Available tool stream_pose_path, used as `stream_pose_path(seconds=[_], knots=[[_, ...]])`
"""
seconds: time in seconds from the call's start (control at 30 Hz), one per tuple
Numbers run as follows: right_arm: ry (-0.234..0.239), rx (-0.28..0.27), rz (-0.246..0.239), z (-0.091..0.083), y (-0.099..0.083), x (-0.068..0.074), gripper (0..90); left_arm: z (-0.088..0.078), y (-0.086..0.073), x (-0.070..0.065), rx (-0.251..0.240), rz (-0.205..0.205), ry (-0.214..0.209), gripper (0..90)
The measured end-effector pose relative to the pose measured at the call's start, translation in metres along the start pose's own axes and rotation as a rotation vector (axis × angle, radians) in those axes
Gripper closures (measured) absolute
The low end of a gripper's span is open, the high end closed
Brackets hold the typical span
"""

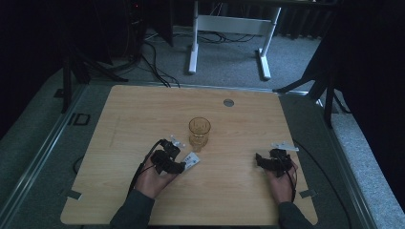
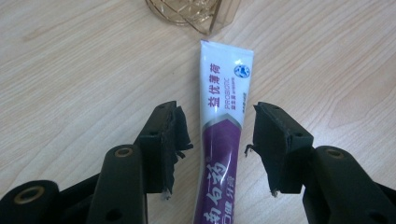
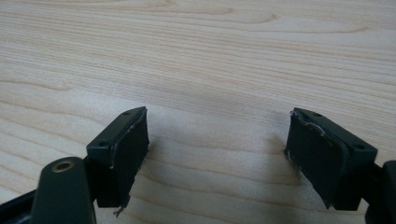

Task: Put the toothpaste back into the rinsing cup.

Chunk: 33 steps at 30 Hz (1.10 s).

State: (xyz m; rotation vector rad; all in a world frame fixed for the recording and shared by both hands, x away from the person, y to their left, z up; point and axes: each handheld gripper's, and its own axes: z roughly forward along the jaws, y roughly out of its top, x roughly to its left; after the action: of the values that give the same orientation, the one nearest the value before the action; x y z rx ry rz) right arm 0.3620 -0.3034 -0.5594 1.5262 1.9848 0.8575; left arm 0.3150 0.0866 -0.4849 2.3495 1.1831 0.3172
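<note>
Toothpaste tube [image 2: 223, 140], frame centre: straddled, ungripped, by wide-open left gripper [image 2: 215, 140]; closure mid-body advised. Right gripper [image 3: 217, 158]: spread, empty.

Dim room; grey carpet floor [image 1: 229, 57]; white desk frame [image 1: 229, 24]; light wooden table [image 1: 143, 105].

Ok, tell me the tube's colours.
The tube is white at one end and purple at the other, clearest in the left gripper view.
</note>
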Motion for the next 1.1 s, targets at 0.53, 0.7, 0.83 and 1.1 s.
stream_pose_path(seconds=[0.53, 0.7, 0.83, 1.1], knots=[[0.0, 0.0, 0.0, 0.0, 0.0, 0.0, 20.8, 0.0039, 0.0023, -0.0031, 0.092, 0.016, -0.006, 51.1], [0.0, 0.001, 0.0, 0.0, 0.0, 0.0, 20.8, 0.003, 0.0032, -0.0024, 0.108, 0.019, -0.008, 51.6], [0.0, 0.0, -0.001, 0.0, 0.0, -0.0001, 20.8, 0.0029, 0.0035, -0.0026, 0.118, 0.025, -0.003, 51.6], [0.0, 0.001, 0.0, 0.0, 0.0, 0.0, 20.8, 0.0066, 0.0044, -0.007, 0.154, 0.052, 0.003, 51.6]])
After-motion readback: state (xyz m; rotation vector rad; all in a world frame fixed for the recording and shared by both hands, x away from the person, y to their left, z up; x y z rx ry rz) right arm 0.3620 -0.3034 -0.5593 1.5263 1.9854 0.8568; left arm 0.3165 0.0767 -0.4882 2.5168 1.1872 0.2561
